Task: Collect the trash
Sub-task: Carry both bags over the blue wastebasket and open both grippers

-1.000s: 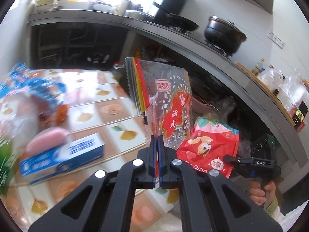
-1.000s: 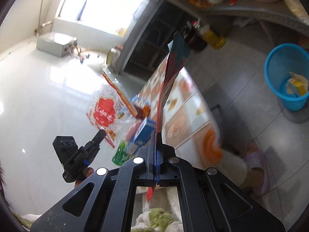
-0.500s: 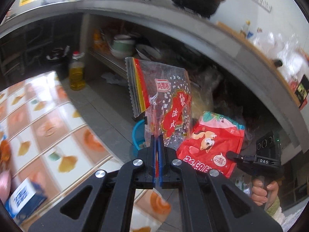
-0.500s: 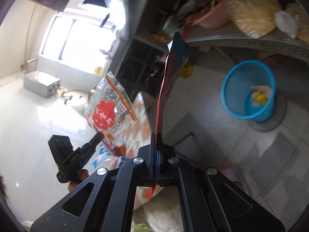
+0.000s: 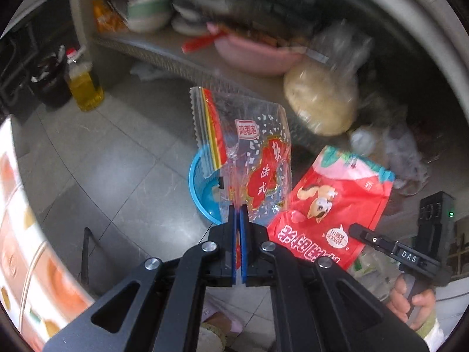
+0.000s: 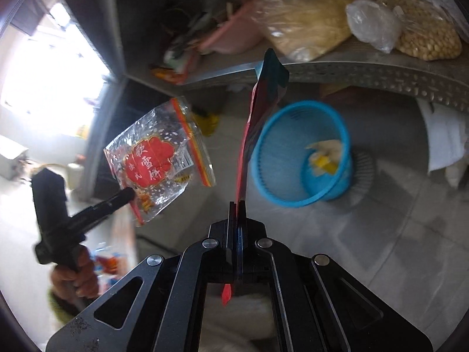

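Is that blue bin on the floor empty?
Not empty. The blue bin stands upright, and the right wrist view shows some yellow and white scraps lying at its bottom.

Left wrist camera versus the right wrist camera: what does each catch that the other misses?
Only the left view shows the oil bottle and the red squirrel packet's printed face. Only the right view shows yellow scraps inside the blue basket and the bag of beans. Both show the clear red-printed wrapper, the pink basin and the basket.
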{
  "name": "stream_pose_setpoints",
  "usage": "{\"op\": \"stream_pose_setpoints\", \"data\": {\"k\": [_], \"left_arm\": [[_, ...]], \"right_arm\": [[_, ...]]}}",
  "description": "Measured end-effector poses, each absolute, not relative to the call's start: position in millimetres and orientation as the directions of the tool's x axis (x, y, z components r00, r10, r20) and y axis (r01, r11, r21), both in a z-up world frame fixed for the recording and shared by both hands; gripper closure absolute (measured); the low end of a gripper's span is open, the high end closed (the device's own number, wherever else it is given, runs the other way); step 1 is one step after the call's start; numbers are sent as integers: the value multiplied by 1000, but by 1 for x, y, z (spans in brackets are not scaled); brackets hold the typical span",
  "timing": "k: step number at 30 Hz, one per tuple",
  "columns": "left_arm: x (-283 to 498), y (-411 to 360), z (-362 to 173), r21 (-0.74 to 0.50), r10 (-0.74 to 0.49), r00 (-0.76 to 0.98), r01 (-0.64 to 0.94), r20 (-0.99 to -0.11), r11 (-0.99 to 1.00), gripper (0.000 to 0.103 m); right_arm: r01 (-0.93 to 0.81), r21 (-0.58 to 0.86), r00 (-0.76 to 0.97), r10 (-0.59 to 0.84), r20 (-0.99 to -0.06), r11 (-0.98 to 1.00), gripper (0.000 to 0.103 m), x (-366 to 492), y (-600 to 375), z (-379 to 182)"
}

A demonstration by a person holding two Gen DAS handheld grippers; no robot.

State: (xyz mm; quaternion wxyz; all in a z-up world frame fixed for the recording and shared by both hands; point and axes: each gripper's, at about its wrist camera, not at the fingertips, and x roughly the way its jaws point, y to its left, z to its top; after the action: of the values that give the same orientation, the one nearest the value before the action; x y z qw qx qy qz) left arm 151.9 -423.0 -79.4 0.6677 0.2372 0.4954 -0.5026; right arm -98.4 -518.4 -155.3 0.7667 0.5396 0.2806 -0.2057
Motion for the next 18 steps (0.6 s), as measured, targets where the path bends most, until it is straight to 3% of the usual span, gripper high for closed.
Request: {"op": "stream_pose_setpoints", "data": {"k": [7,13,16,17,18], "left_arm": [[165,-490,-151,-80,-265,26,920,-964,383,102],[176,-526,-187,6,-197,91,919,-976,395,99],[181,-535,-196,4,-194,89,916,-977,402,89],[182,-536,-196,6,-194,92,914,-977,406,81],[183,-536,-197,6,-190,93,910,-977,414,71]], "right_arm": [[718,617,661,-38,-749,322,103,-62,-544,-201],[774,571,603,-42,-797,275,103,-29,-568,-237],[785,561,587,-27,-809,261,99,-11,-574,-253],[795,550,575,-27,-818,255,99,-8,-575,-255],[807,536,558,-25,-829,247,91,-6,-576,-261]]}}
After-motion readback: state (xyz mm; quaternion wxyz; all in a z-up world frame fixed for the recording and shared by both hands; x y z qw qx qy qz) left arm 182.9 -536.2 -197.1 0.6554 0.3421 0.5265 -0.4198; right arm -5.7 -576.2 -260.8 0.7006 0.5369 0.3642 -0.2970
